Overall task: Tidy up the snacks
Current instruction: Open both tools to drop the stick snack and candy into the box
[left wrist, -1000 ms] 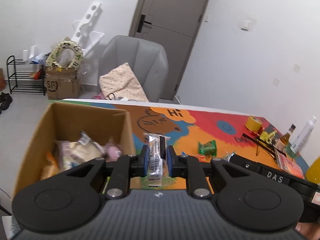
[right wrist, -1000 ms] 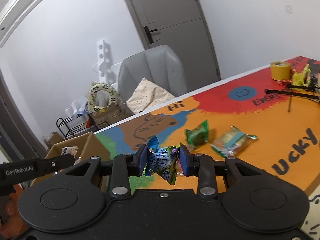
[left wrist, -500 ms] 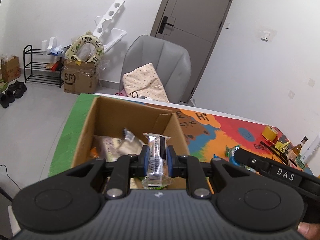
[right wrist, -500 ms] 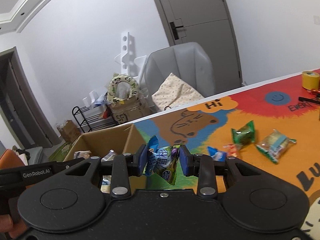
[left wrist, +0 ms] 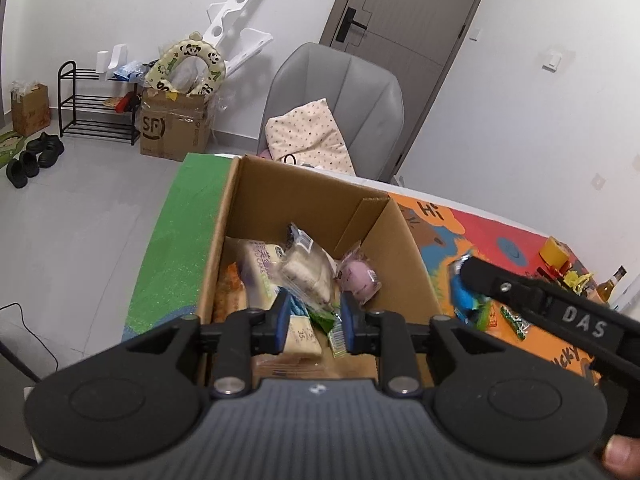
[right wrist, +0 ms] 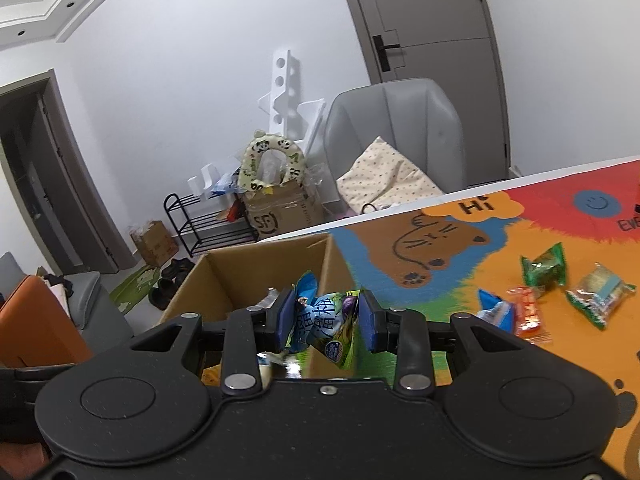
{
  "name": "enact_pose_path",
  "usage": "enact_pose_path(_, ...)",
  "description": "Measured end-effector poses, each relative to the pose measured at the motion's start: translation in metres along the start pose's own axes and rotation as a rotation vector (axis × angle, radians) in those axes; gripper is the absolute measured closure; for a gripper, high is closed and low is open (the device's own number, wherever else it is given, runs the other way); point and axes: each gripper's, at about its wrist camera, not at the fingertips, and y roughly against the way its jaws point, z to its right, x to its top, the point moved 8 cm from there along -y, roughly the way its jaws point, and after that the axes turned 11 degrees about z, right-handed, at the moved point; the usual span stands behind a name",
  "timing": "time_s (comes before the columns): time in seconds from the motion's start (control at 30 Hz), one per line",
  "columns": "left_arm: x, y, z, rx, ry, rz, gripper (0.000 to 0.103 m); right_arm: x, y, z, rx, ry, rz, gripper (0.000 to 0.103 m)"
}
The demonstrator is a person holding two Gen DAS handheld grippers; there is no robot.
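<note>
My left gripper (left wrist: 313,322) has just been opening over the open brown cardboard box (left wrist: 308,196); its dark snack bar is gone from between the spread fingers, so I judge it dropped in. Inside the box lie a pale cake pack (left wrist: 262,258), a clear-wrapped sandwich cake (left wrist: 308,272) and a purple bun (left wrist: 358,278). My right gripper (right wrist: 325,322) clamps a blue-green candy bag (right wrist: 326,322) at the box's near-right wall.
</note>
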Motion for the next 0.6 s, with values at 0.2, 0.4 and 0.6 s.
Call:
enact_pose_path(0.2,0.008,0.006,-0.009,0.015,0.027,0.030,0.061,-0.002,-0.001,-0.017,0.066,-0.010,-0.022,0.063)
enact_pose_path(0.4,0.008,0.007,-0.010,0.021,0.036,0.034,0.049,-0.002,0.003,-0.011,0.060,-0.031,-0.021,0.050)
enact_pose_path(0.6,0.010,0.008,0.001,0.014,0.022,0.056,0.030,0.000,0.015,0.009,0.016,-0.049,0.000,0.038)
